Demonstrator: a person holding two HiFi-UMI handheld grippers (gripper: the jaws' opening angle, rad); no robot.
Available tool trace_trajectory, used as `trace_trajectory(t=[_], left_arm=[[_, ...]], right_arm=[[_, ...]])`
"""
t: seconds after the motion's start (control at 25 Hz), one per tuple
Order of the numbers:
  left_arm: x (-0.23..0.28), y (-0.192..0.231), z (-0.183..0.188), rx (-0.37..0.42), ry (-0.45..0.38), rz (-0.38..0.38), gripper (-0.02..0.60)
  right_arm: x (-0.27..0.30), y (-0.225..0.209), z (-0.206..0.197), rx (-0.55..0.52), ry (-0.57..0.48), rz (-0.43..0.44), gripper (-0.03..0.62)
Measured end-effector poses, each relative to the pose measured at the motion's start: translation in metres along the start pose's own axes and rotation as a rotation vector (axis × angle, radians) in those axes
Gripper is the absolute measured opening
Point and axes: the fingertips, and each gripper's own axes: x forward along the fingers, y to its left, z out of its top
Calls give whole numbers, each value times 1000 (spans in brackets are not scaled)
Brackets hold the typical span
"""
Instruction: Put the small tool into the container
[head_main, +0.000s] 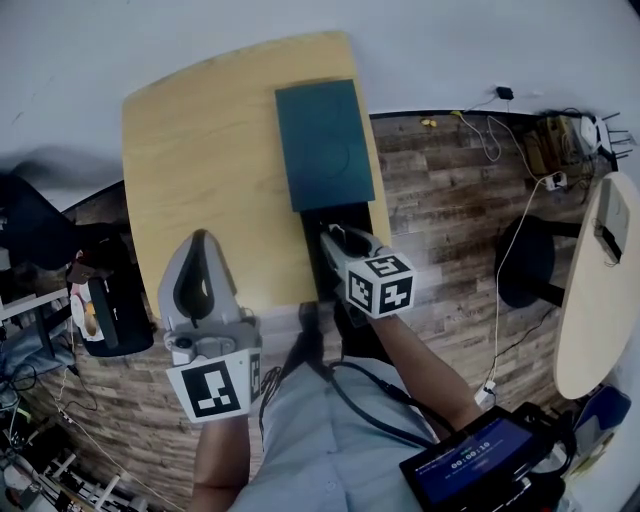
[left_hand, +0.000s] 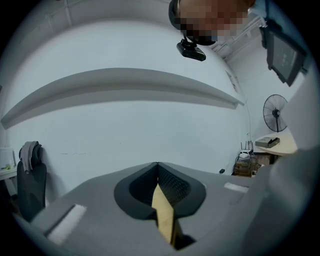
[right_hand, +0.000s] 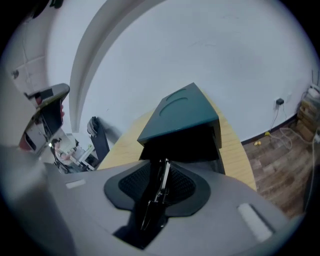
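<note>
Jaws of right gripper (right_hand: 160, 162) partly spread around the small tool (right_hand: 161, 182); left gripper (left_hand: 157, 166) jaws pressed together, empty.

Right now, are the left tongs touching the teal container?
Apart. The head view shows the left tongs over the table's near part, with a stretch of bare wood between them and the teal container.

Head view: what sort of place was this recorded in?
Probably an office or lab workroom: a light wooden table carrying a teal container, a plank floor with trailing cables, and a pedestal fan in the left gripper view.
</note>
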Motion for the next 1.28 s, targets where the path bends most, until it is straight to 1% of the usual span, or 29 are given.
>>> trace_trajectory(t=[0.08,0.16,0.24,0.28,0.52,0.68,1.0,1.12,1.28], left_arm=[[-1,-3,2,12,-5,-5,11],[-2,-5,3,17,-5,-9,11],[-2,-6,3,20,0,-12,11],[-2,-7,3,23,1,-14,11],[-3,-11,6,41,-9,-23,12],[-4,-14,11,40,-21,-28,11],[-15,-18,27,34,-62,-32,12],[-19,-21,38,28,-96,-40,11],[-30,-26,57,18,-150,-61,11]], right_arm=[[-1,2,0,-101,-3,-41,119],[0,4,-1,-178,1,-64,135],[2,5,-4,-223,19,-76,198],[3,5,-5,-233,27,-78,209],[-1,7,-2,-220,13,-74,209],[-10,10,13,-219,-24,-85,218],[-32,22,33,-259,-77,-101,218],[-50,34,47,-277,-126,-97,218],[-85,67,78,-310,-238,-74,206]])
